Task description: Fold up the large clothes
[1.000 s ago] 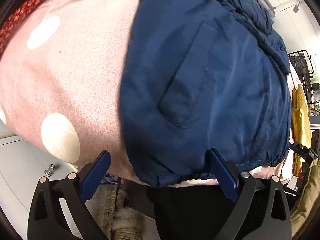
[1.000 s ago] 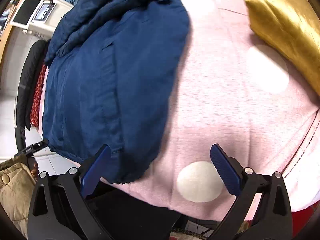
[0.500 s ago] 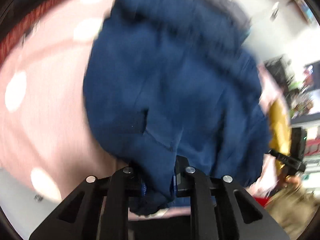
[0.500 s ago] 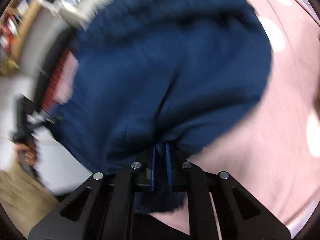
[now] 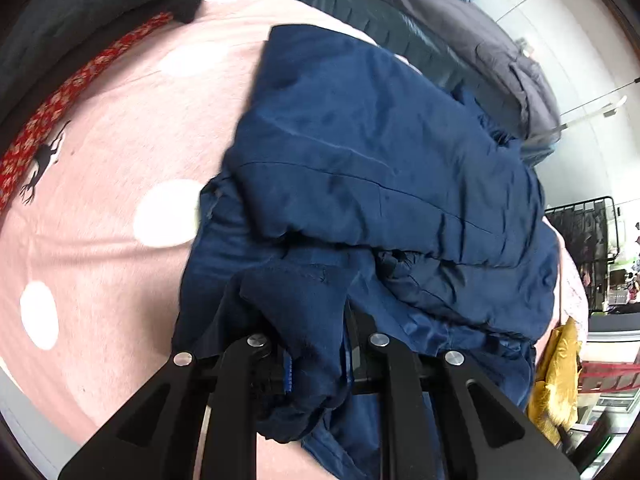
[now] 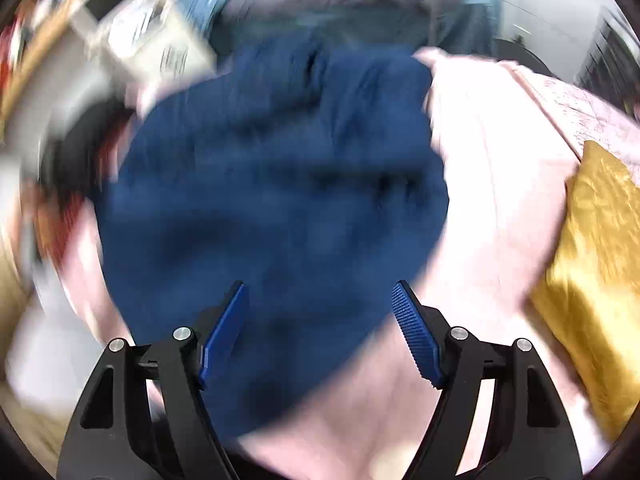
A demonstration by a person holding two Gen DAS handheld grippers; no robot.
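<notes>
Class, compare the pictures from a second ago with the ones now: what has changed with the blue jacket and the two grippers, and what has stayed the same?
The left gripper closed on the blue jacket's hem and lifted it back over the garment. The right gripper also closed on the hem, and its jaws have just opened again, letting go. The pink spotted cover and yellow cushion stayed put.

Even, bright, diffuse light; soft shadows only in folds of the navy jacket (image 5: 380,152). Left wrist view sharp, slight smear along jacket's left edge. Right wrist view heavily motion-blurred throughout, only the gripper frame crisp. Strong fisheye curvature, dark vignette at corners in both.
</notes>
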